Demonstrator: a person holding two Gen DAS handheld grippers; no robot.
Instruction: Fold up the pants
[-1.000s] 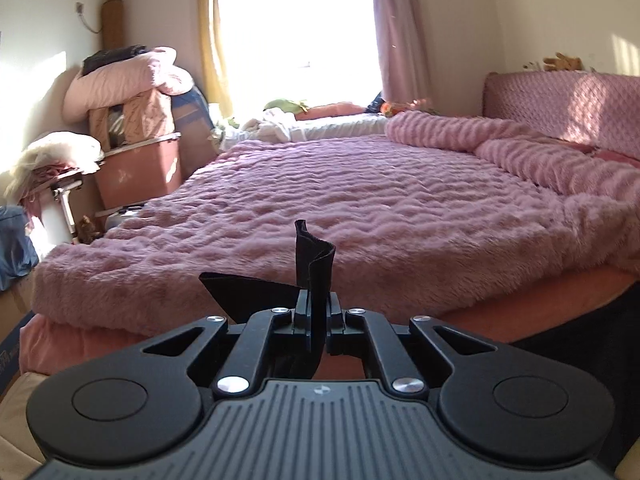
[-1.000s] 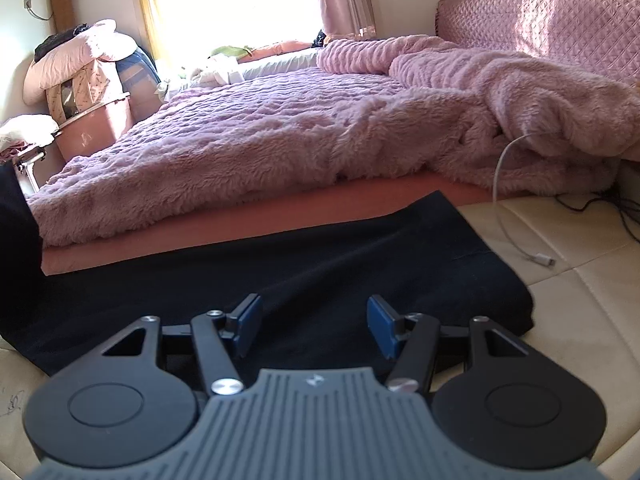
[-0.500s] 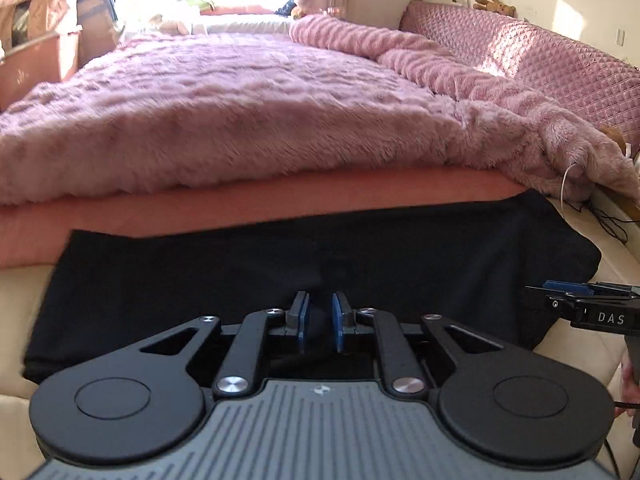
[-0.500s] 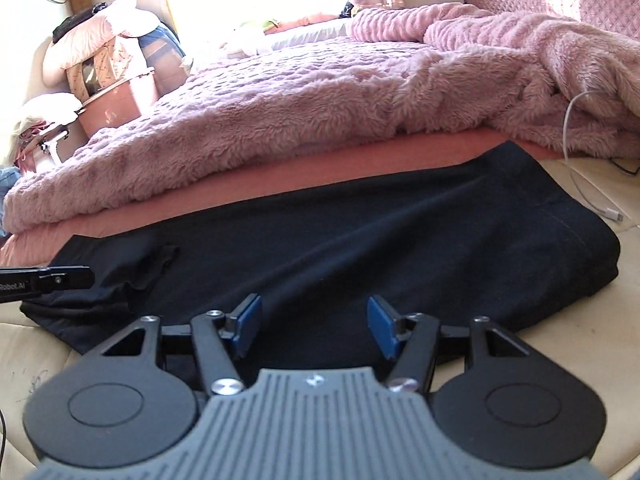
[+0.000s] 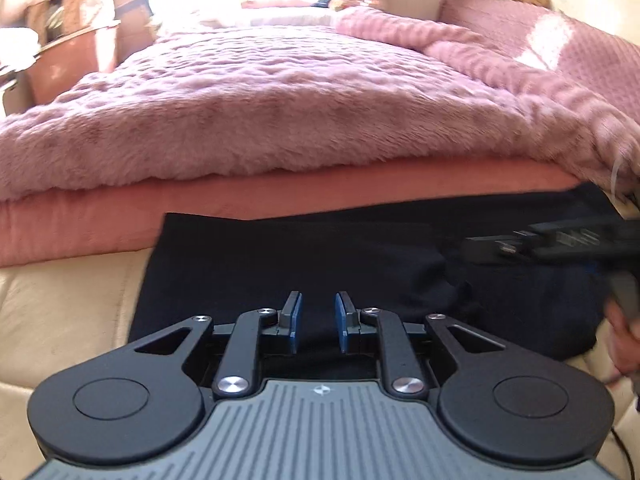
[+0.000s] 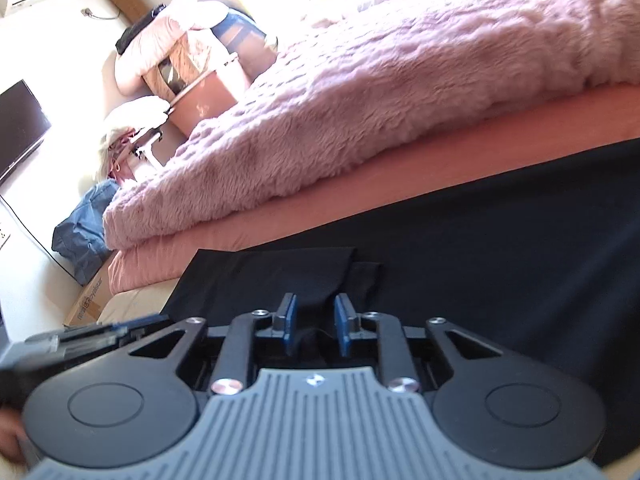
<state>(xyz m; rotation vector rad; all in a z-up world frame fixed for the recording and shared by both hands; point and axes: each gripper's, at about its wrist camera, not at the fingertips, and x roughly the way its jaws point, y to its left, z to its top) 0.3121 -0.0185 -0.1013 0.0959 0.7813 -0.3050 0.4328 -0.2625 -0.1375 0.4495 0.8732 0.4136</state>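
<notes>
Black pants [image 5: 360,256] lie flat on the cream floor mat in front of the bed. They also fill the right wrist view [image 6: 480,248], with a folded flap near the left end. My left gripper [image 5: 317,322] hovers low over the pants' near edge, jaws a little apart and empty. My right gripper [image 6: 316,322] is low over the pants' left end, jaws partly open with a fold of black cloth between them, not clamped. The right gripper's body shows in the left wrist view [image 5: 560,240]. The left gripper's body shows in the right wrist view [image 6: 80,336].
The bed with a fluffy pink blanket [image 5: 280,112] and salmon mattress edge [image 5: 280,196] stands right behind the pants. A storage bin with piled bedding [image 6: 192,80], a blue bag [image 6: 84,240] and a TV [image 6: 16,128] are at the left. Cream mat [image 5: 68,300] lies left of the pants.
My left gripper let go of the pants leg it was holding up, came down over the pants and opened a little. My right gripper swung left to the pants' left end and narrowed its jaws.
</notes>
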